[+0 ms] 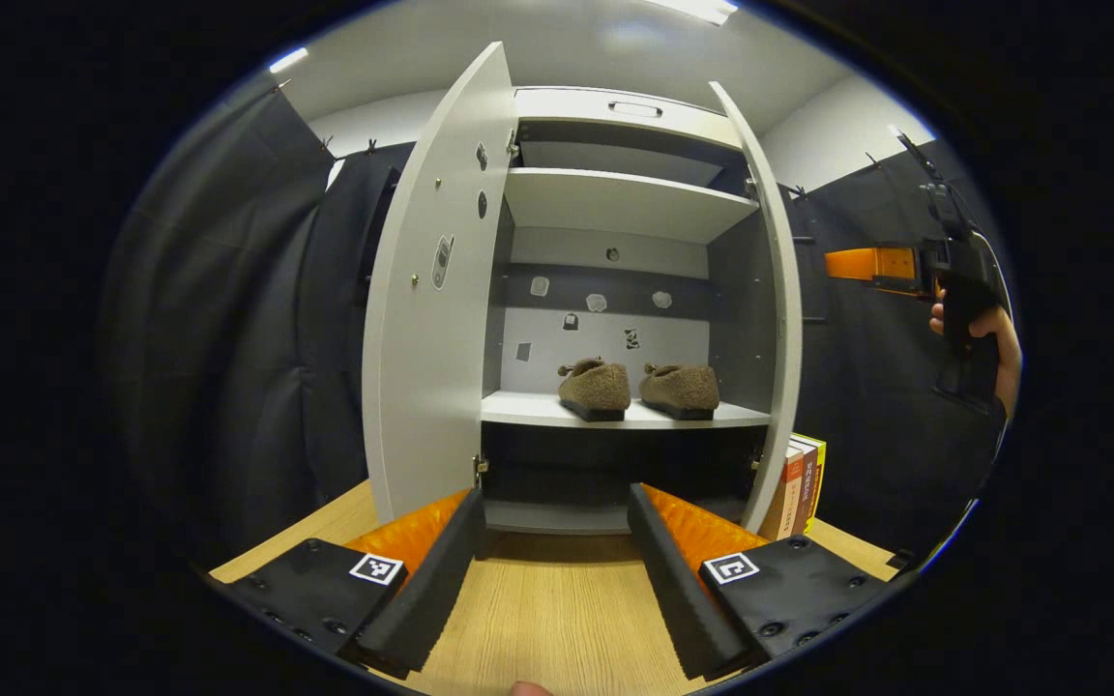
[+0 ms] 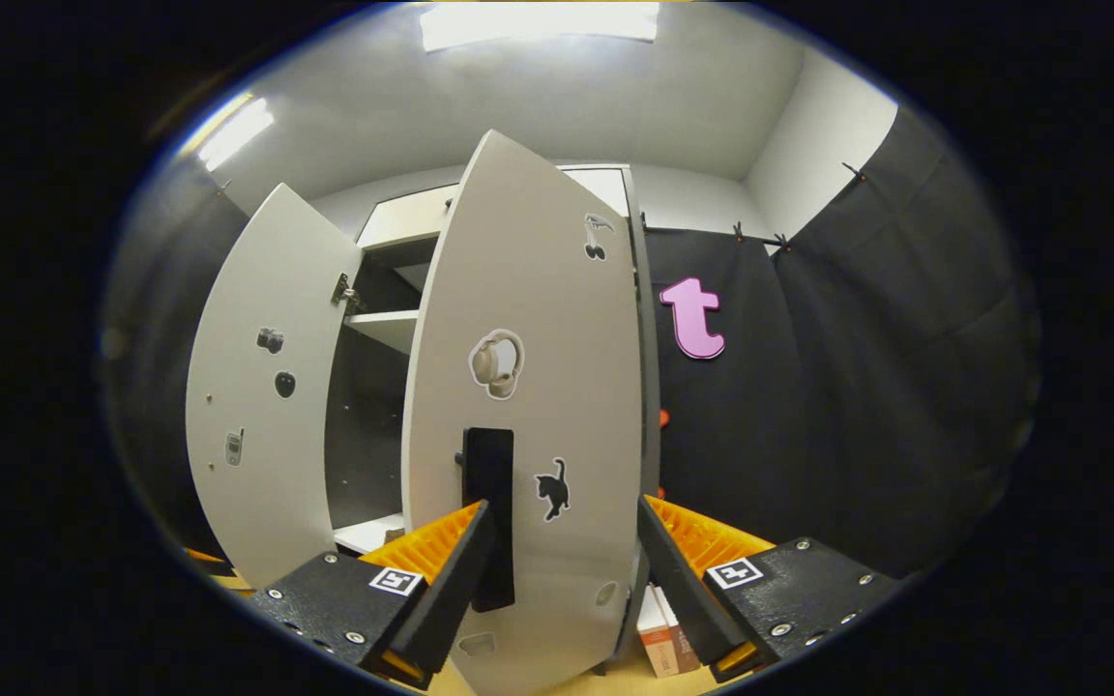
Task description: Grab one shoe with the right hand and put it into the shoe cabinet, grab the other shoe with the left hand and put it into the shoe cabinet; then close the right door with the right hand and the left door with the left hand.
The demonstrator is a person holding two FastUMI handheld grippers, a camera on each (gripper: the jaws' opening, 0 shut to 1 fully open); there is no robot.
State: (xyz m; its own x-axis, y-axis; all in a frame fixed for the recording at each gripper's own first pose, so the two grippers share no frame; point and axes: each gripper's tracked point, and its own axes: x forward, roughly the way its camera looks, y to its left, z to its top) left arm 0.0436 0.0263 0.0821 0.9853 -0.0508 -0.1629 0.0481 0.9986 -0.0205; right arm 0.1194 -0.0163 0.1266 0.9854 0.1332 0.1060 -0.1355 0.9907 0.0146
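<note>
Two brown fuzzy shoes [image 1: 595,386] [image 1: 681,387] stand side by side on the middle shelf [image 1: 528,410] of the white shoe cabinet [image 1: 615,198]. Both doors hang open: the left door [image 1: 426,319] and the right door [image 1: 781,319]. My left gripper [image 1: 557,570] is open and empty over the wooden table, facing the cabinet. My right gripper [image 2: 565,570] is open just in front of the right door's outer face [image 2: 528,387], its left finger next to the black handle [image 2: 489,517]. In the left gripper view the right gripper [image 1: 881,266] is held by a hand [image 1: 987,333] beyond the right door.
Several books [image 1: 801,483] stand upright beside the cabinet's right foot, also seen under the door [image 2: 665,633]. The wooden table top [image 1: 557,619] stretches in front of the cabinet. Black cloth walls surround the booth on both sides.
</note>
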